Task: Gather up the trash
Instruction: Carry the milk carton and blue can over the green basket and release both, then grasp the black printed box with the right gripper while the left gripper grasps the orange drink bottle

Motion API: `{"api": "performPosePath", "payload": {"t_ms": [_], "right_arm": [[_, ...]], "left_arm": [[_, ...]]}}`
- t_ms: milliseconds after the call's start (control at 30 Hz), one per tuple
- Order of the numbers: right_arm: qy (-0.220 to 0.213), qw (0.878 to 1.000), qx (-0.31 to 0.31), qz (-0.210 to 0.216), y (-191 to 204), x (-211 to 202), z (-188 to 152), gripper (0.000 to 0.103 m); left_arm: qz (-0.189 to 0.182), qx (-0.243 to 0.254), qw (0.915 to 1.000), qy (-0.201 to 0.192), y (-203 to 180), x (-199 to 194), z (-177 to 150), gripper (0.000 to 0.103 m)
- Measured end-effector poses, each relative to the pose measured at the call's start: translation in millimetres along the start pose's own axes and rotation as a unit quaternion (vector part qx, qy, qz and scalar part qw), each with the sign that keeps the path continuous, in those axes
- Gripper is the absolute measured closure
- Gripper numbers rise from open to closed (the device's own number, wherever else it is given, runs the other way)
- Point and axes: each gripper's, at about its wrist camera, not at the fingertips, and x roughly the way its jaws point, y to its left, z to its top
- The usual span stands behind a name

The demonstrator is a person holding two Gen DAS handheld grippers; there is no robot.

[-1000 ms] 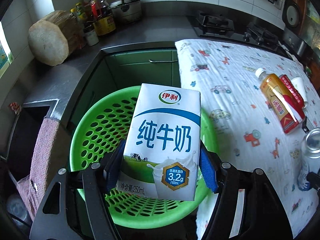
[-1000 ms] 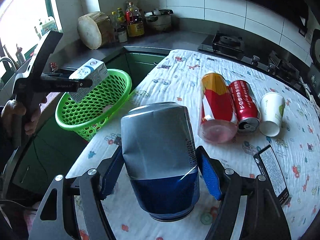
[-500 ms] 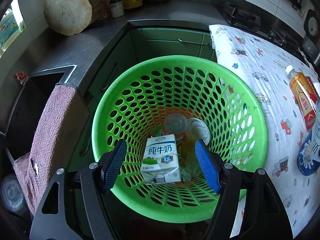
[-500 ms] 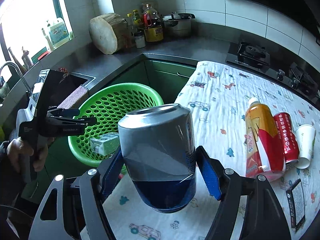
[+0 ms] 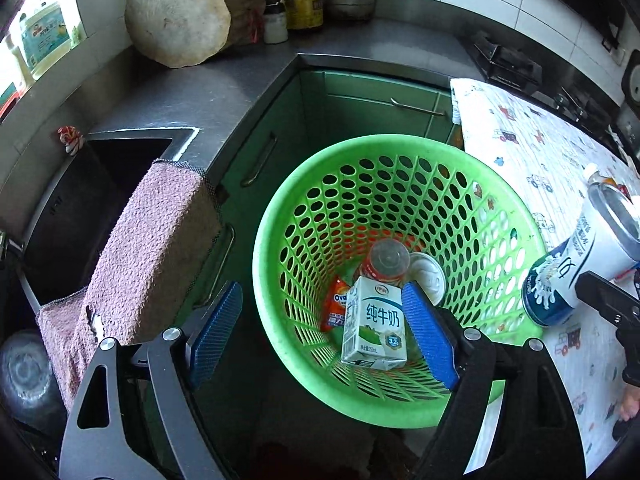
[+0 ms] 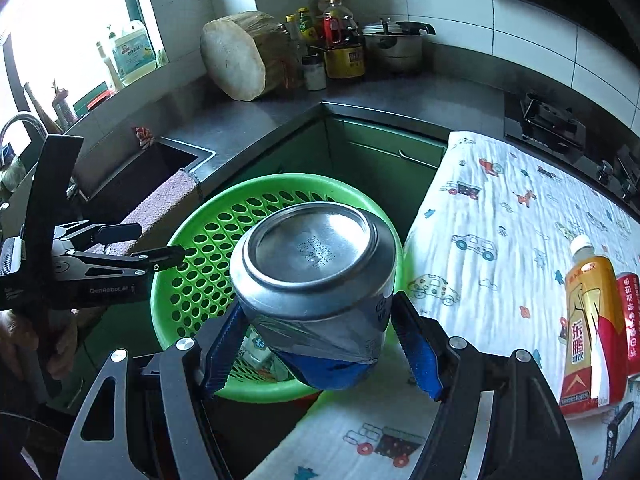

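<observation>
Two grippers are working at the green basket (image 5: 276, 240): the left gripper (image 5: 324, 328), jaws just widening and empty, is hanging above the milk carton (image 5: 376, 326) lying inside; the right gripper (image 6: 320, 352) is clamping a can (image 6: 316, 276) over the rim.

Home kitchen, steel sink (image 5: 120, 160), gas hob (image 6: 548, 120), pot (image 6: 394, 46), sauce bottles (image 6: 340, 40), tiled walls (image 6: 520, 20)

- The right gripper (image 6: 324, 354) clamps a silver-and-blue can (image 6: 316, 280), base toward the camera.
- Behind the can sits a green basket (image 6: 192, 280), beside the patterned tablecloth (image 6: 500, 220).
- The left gripper (image 6: 160, 248) reaches over the basket's rim, jaws apart.
- A yellow bottle (image 6: 588, 320) lies on the cloth.
</observation>
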Motion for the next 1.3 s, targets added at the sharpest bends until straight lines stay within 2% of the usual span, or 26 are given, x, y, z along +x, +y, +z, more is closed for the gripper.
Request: {"api": "performPosePath", "payload": {"t_ms": [400, 500, 667, 800, 1033, 1300], "right_arm": [[0.004, 1.000, 0.012, 0.022, 11.8, 26.6, 10.9, 0.033], [-0.001, 1.000, 0.006, 0.020, 11.5, 21.1, 7.0, 0.026], [-0.008, 1.000, 0.008, 0.009, -1.0, -2.2, -5.4, 0.025], [-0.016, 1.000, 0.023, -0.013, -25.7, -30.2, -18.5, 0.025], [-0.022, 0.995, 0.057, -0.079, -89.9, -85.0, -55.0, 0.025], [0.004, 0.983, 0.094, -0.158, -170.3, -126.5, -110.6, 0.025]], "left_arm": [[0.007, -0.004, 1.0000, -0.002, 8.4, -8.3, -1.6, 0.020], [0.007, -0.001, 1.0000, -0.001, 6.7, -8.6, -2.0, 0.020], [-0.003, 0.002, 1.0000, -0.005, -4.4, -9.4, 2.6, 0.020], [-0.017, 0.020, 0.9996, -0.010, -27.1, -10.5, 8.6, 0.020], [-0.043, 0.056, 0.9974, -0.018, -78.8, -15.2, 18.8, 0.019], [-0.064, 0.090, 0.9936, -0.024, -134.4, -24.2, 19.4, 0.017]]}}
